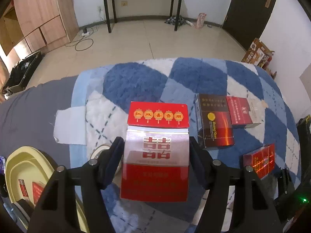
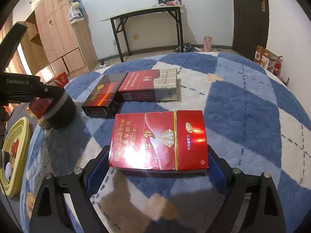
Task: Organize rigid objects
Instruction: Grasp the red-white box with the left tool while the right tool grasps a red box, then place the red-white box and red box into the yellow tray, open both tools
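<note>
Right now the left gripper [image 1: 156, 153] is clamped on a red-and-silver cigarette pack [image 1: 155, 155], both black fingers [image 1: 114, 155] pressing its long sides, the pack lifted above the blue-and-white plush blanket [image 1: 136, 81] with its red lid end pointing away. Off the blanket's left edge, on a grey sheet [image 1: 29, 112], sits a pale yellow tub [image 1: 11, 167] with red packs [image 1: 37, 192] already inside.

The right gripper [image 2: 158, 163] has its jaws spread wide on either side of a red pack with a diamond emblem [image 2: 157, 141], which lies flat on the blanket; the blue pads [image 2: 95, 176] flank it near its short ends, and whether they touch the cardboard cannot be told.

Further toward the blanket's far edge lie two more packs touching each other: a dark brown one with an orange streak [image 2: 103, 97] and, just beside it, a maroon-and-grey one [image 2: 149, 85]. In the left wrist view these same two lie to the right of the held pack, with the diamond pack nearer the right edge.
</note>
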Tool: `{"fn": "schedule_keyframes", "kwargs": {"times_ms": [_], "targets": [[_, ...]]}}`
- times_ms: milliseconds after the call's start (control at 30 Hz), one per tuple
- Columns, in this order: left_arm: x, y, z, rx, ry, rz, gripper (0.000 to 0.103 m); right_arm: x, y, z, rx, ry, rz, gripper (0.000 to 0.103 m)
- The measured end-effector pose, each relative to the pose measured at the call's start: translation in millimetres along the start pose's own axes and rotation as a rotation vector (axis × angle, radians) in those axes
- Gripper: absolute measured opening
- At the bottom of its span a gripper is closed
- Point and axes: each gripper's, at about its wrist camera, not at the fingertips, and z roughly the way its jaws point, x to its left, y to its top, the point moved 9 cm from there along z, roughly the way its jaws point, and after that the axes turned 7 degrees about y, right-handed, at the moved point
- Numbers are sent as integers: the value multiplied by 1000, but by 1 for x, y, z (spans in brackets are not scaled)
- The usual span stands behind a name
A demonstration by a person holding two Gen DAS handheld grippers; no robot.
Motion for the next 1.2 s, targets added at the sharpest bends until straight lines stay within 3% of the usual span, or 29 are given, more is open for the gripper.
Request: {"fn": "schedule_keyframes", "kwargs": {"times_ms": [200, 267, 300, 400, 533, 600, 633, 700, 833, 1000, 1100, 1200], "targets": [[3, -4, 0, -8, 5, -15, 71, -2, -3, 4, 5, 0, 4, 91], [2, -4, -3, -23, 7, -8, 88, -2, -4, 6, 7, -5, 1, 91], [2, -4, -3, -24, 5, -3, 89, -2, -5, 7, 9, -7, 0, 92], [3, -5, 0, -13, 4, 3, 89, -2, -5, 8, 8, -4, 2, 92], [14, -3, -13, -61, 11, -60, 89, -2, -5, 7, 6, -7, -1, 92], [19, -3, -16, -77, 24, -82, 81, -1, -6, 7, 5, -16, -10, 92], [16, -4, -12, -60, 2, -66, 57, 0, -7, 6, 2, -23, -17, 92], [14, -4, -11, -52, 10, -50, 58, 2, -6, 3, -11, -19, -26, 91], [20, 1, -40, -126, -7, -88, 58, 6, 4, -13, -70, 2, -35, 91], [88, -6, -112, -255, -49, -225, 58, 56, 34, -55, -199, 83, -160, 91], [164, -29, -132, -265, 26, -309, 58, 114, 38, -69, -212, 179, -239, 91], [245, -56, -119, -192, 139, -375, 58, 200, 26, -73, -152, 331, -375, 91]]}}
